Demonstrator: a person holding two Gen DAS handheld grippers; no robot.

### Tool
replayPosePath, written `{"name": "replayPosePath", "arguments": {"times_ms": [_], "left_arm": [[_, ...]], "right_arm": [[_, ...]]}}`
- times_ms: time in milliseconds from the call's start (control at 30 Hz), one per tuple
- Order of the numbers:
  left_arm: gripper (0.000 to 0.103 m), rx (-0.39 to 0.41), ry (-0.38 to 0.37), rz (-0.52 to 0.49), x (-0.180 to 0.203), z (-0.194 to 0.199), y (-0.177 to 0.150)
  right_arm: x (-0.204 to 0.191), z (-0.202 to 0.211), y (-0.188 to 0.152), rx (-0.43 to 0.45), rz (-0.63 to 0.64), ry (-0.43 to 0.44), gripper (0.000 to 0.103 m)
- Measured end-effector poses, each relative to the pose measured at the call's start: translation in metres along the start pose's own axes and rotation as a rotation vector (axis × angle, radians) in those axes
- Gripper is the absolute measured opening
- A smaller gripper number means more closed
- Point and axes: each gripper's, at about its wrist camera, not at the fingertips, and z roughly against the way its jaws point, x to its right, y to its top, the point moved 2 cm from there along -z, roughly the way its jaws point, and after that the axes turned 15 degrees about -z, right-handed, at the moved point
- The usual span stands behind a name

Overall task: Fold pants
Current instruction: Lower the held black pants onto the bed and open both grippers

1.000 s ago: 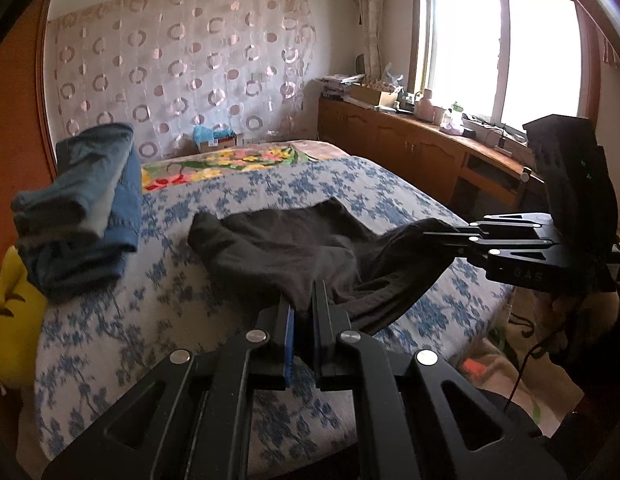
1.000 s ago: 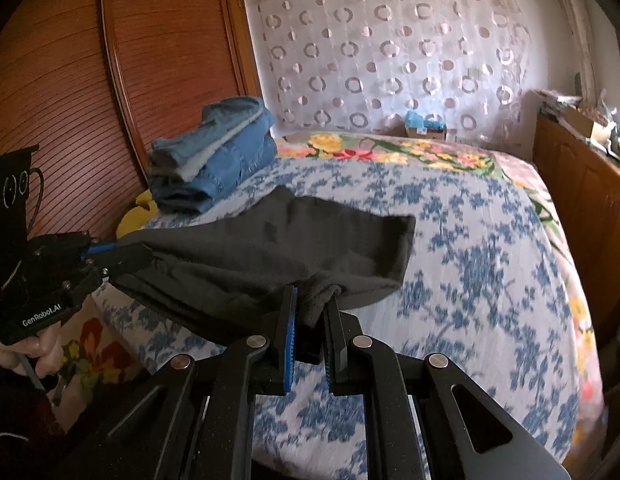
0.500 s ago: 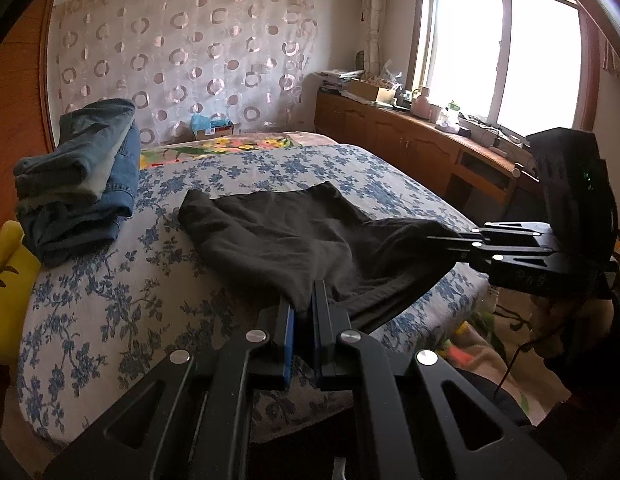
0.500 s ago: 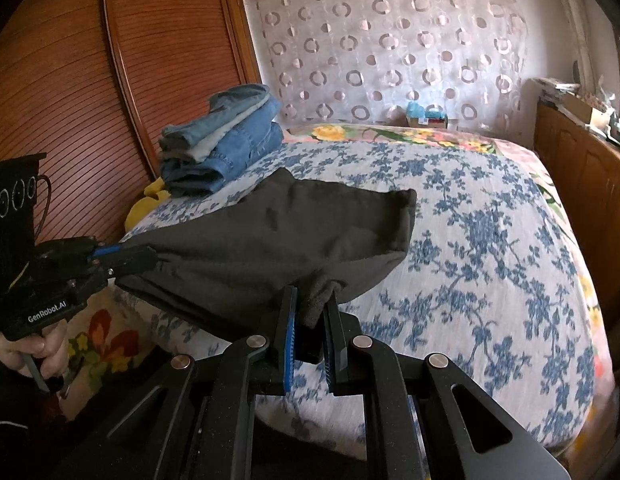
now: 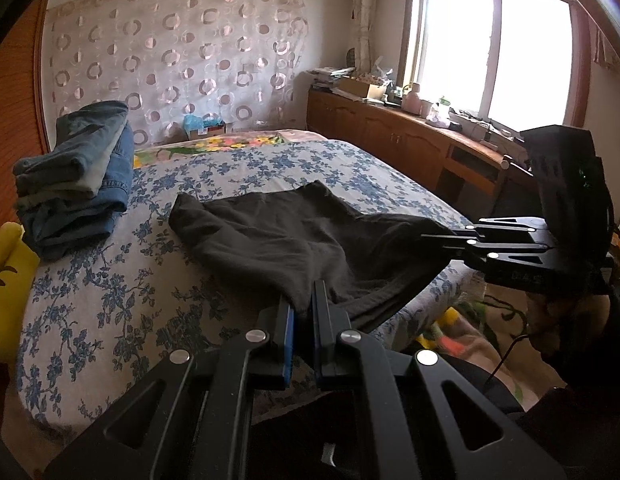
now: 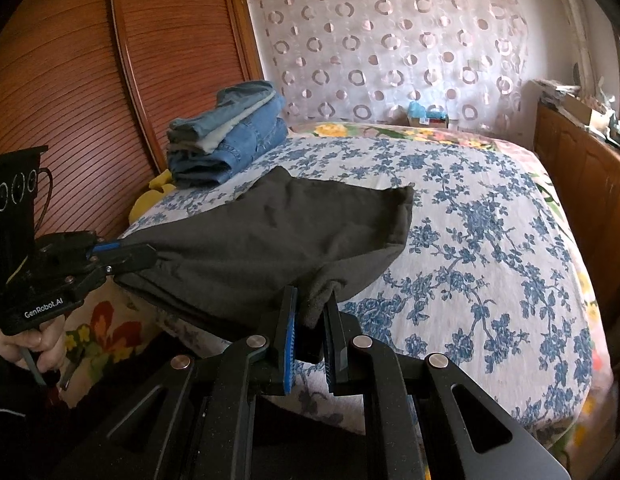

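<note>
Two black two-finger grippers clamped on near edge of dark grey fabric pants (image 5: 294, 236): left gripper (image 5: 304, 304), right gripper (image 6: 312, 310). Pants spread over blue-flowered bedspread (image 6: 490, 240); folded blue denim stack (image 5: 74, 172) far left.

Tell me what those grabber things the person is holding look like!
Both are black, with two long flat fingers and blue ridged pads inside. The left gripper has round silver bolts and triangle-shaped holes in its frame. The right gripper looks the same. White letters on one side read GenRobot.AI. A thin dark cable hangs near the right one. The person wears dark sleeves.
</note>
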Motion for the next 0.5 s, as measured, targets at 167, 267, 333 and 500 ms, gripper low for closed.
{"name": "replayPosePath", "arguments": {"times_ms": [167, 267, 333, 500], "left_arm": [[0.008, 0.017, -0.01, -0.005, 0.004, 0.012, 0.002], [0.008, 0.025, -0.013, -0.012, 0.005, 0.015, 0.005], [0.008, 0.027, -0.009, -0.013, 0.003, 0.014, 0.006], [0.008, 0.026, -0.001, 0.003, -0.003, 0.008, 0.007]], "right_arm": [[-0.002, 0.015, -0.004, 0.005, 0.014, 0.013, 0.011], [-0.002, 0.021, -0.004, 0.013, 0.014, 0.018, 0.011], [-0.001, 0.022, -0.004, 0.018, 0.015, 0.019, 0.011], [0.001, 0.018, 0.002, 0.028, 0.004, 0.019, 0.011]]}}
